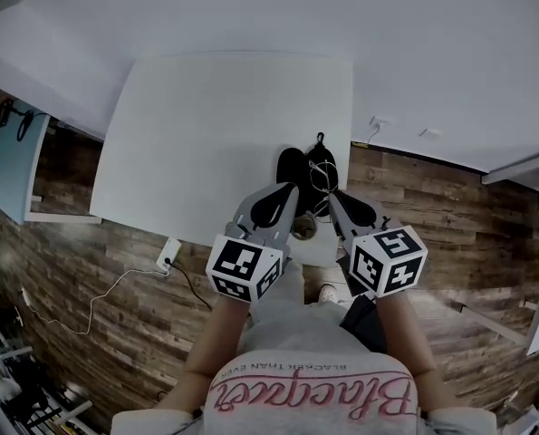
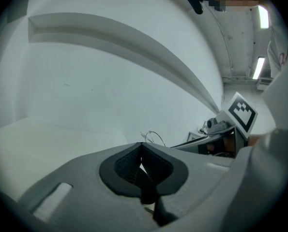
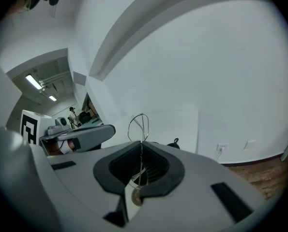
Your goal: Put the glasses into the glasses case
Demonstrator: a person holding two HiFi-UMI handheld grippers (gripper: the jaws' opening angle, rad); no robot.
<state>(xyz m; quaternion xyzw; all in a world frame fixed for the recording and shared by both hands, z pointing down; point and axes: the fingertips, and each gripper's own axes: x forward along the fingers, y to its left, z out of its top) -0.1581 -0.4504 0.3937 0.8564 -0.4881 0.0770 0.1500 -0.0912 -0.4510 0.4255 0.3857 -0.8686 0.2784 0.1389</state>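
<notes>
The thin wire-framed glasses [image 1: 322, 178] hang in the air between my two grippers, just over the near edge of the white table [image 1: 224, 125]. My right gripper [image 1: 332, 198] is shut on the frame, and a wire loop of the glasses [image 3: 139, 123] rises from its tips [image 3: 142, 144]. My left gripper [image 1: 293, 188] is shut too, with the glasses' wire [image 2: 152, 135] coming out right at its tips [image 2: 142, 146]. The black glasses case [image 1: 292, 164] lies on the table just beyond the grippers; its pull tab [image 3: 174, 143] shows in the right gripper view.
The table's near edge runs under the grippers, with wood floor below it. A white power strip [image 1: 168, 254] and its cable lie on the floor at the left. A pale blue panel [image 1: 11, 157] stands at the far left.
</notes>
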